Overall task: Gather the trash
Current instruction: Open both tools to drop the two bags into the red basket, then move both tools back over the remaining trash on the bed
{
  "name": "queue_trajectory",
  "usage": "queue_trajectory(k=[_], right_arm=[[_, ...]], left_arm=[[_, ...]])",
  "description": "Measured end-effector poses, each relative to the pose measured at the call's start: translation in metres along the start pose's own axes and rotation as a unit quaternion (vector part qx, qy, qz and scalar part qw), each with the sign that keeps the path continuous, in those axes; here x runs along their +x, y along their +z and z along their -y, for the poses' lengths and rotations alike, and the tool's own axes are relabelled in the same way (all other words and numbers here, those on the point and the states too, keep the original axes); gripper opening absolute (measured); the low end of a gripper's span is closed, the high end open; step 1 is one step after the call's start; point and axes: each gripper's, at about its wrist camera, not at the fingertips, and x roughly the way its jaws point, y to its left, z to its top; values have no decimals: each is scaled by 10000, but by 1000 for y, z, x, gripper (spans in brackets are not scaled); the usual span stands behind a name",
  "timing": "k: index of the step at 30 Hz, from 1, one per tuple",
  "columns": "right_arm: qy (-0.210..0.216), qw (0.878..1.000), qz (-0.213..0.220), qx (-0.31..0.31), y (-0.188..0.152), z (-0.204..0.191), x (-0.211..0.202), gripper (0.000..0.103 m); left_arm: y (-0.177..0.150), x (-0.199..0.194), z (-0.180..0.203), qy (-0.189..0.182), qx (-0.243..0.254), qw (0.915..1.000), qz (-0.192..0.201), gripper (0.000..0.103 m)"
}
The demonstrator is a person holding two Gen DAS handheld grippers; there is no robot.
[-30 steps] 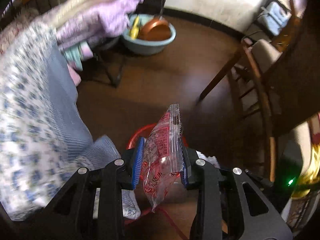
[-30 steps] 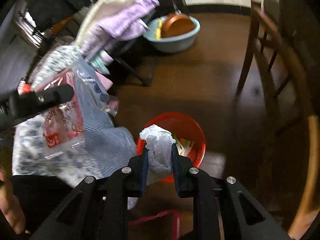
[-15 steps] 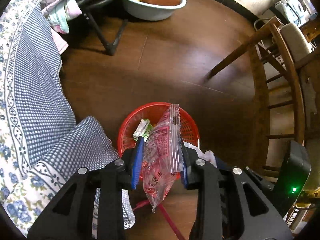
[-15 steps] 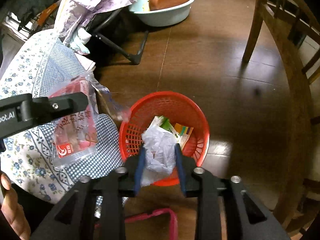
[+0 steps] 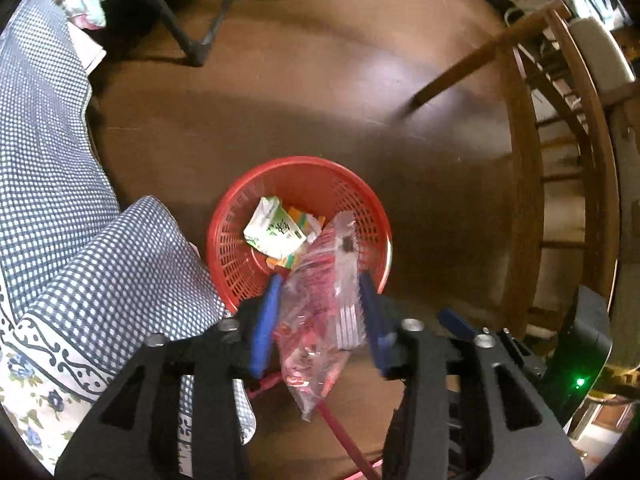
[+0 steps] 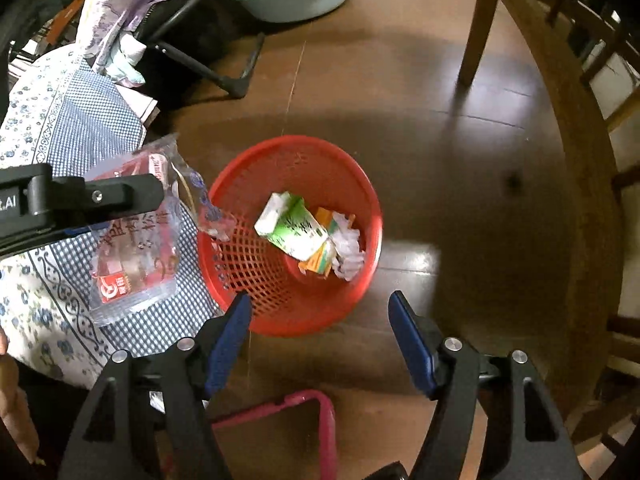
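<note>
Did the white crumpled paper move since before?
Yes. It left the right gripper, now open, and lies in the red basket as crumpled paper.

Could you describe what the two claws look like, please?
Both are alike: the left claw and right claw have black frames with triangular cut-outs, silver screw heads at the joints, and blue pads lining the fingers. The right view shows white lettering on the left claw's side. No cables or sleeves are visible.

dim warm room | glare on floor [image 6: 412,258] | fisheye edges bent | left view motion-blurred
</note>
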Motion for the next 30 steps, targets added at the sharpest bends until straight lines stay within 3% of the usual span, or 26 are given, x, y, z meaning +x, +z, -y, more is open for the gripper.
queue_trajectory(k=[1,2,3,8,12,17,19,22,26,30], right_arm=[[-10,10000,-30,-31,-3,0,-1,70],[-14,10000,-63,-65,-4,-1,-1,70],[-15,9999,-118,-121,-9,-2,-1,70],[11,9995,-200,-258,-23,-6,-9,70],[17,9997,-57,-242,-24,-7,-24,70],[54,9990,244,-357,-17,-17,-52,70],[70,9985,369,-406,-15,-20,-62,73],[65,9966,598,-559,-13,-32,-82,88],[-45,9914,912,-941,-16,-62,-117,90],[29,9819,1318,-1359,-20,-103,-158,91]], left_arm=[[0,-3,2,52,27,10000,52,66],[-1,-6,3,98,41,9999,131,82],[-1,-13,5,110,52,9995,284,88],[0,-38,11,-100,114,9977,657,90],[-5,-56,16,-34,156,9963,840,90],[-26,-120,13,-155,44,9888,1481,90],[-41,-157,9,-162,-13,9816,1901,92],[-67,-210,0,6,-84,9676,2523,96],[-102,-263,-27,345,-189,9508,3072,96],[-144,-311,-78,894,-683,9254,3618,96]])
